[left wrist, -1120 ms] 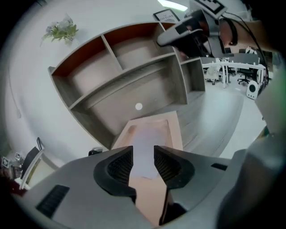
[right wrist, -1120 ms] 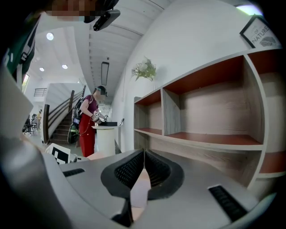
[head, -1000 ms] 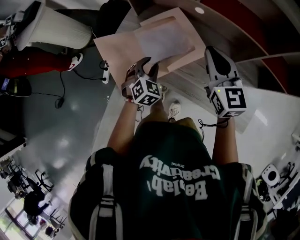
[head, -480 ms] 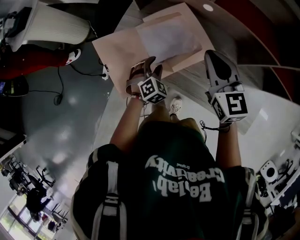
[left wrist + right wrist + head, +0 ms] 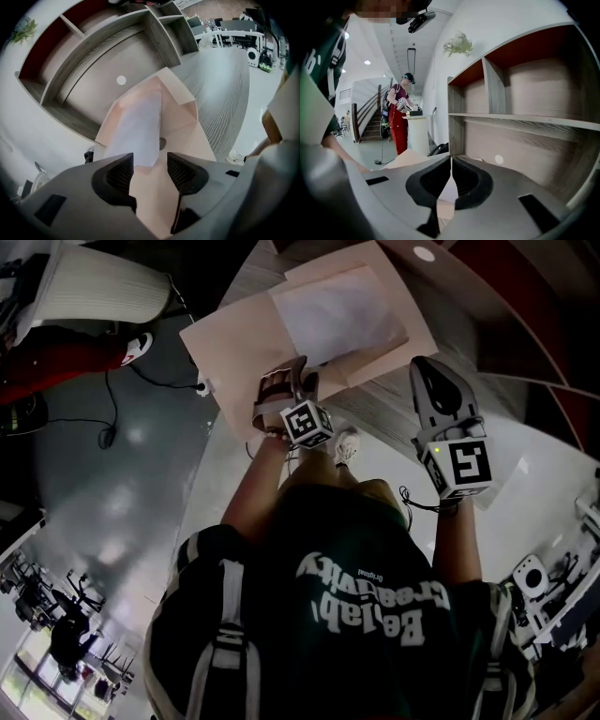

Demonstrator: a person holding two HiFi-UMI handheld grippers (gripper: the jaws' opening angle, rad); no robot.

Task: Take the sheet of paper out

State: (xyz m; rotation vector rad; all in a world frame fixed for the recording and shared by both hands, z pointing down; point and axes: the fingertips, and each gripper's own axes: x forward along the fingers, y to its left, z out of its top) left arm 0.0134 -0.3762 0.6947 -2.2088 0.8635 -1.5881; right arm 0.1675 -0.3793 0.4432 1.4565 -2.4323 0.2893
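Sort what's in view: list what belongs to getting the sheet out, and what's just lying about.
For the job:
- sheet of paper, lying on the envelope
- pink envelope
- left claw, jaws opening over the envelope, gripping nothing
- right claw, shut, empty

Lying about:
- shelf unit
- plant
- bystander in red

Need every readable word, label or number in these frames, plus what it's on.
"Creativity": large white print on the person's green shirt, upside down in the head view.
Second large shirt word, starting "Be": rest unclear.
Small shirt word: too small to read.
Left marker cube and right marker cube: black-and-white squares, no words.
Gripper views: no whole word legible.
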